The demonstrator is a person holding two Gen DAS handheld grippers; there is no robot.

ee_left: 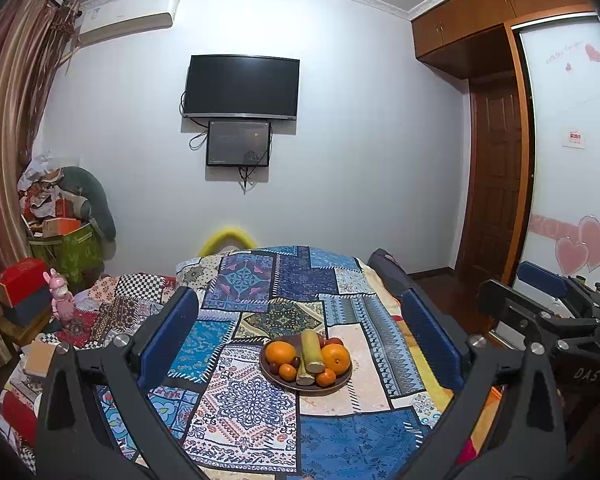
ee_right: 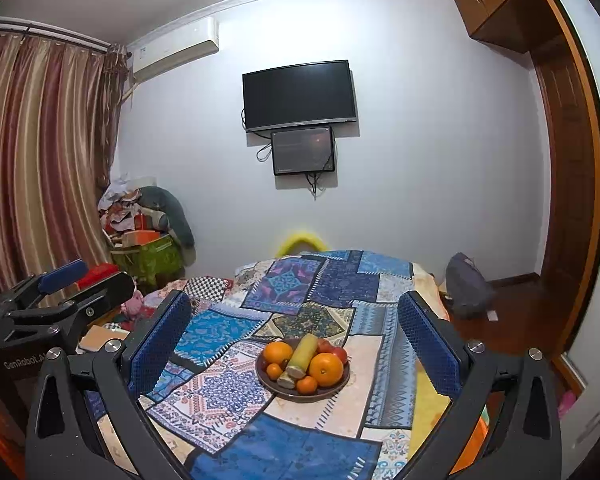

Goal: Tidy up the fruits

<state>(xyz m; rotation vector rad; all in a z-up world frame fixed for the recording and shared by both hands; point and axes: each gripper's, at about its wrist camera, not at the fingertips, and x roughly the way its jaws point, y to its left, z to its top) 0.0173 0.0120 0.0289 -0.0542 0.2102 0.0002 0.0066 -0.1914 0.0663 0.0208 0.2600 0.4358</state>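
Note:
A brown plate [ee_left: 332, 386] [ee_right: 268, 385] sits on a table under a patchwork cloth [ee_left: 244, 408] [ee_right: 300, 440]. It holds two big oranges [ee_left: 335, 358] [ee_right: 325, 369], small mandarins [ee_left: 287, 372] [ee_right: 306, 385], two green sugarcane pieces [ee_left: 312, 350] [ee_right: 302, 354], dark red dates [ee_left: 295, 361] and red fruit at the back [ee_right: 332, 349]. My left gripper [ee_left: 300, 344] hangs open above the near side of the table, the plate framed between its blue pads. My right gripper [ee_right: 296, 344] is open too, at like height, nothing between its fingers.
The right gripper shows at the right edge of the left wrist view [ee_left: 540, 312]; the left gripper shows at the left of the right wrist view [ee_right: 60, 300]. Boxes [ee_left: 24, 292] and a pink toy [ee_left: 62, 298] crowd the left. A dark bag [ee_right: 466, 284] lies on the floor at right.

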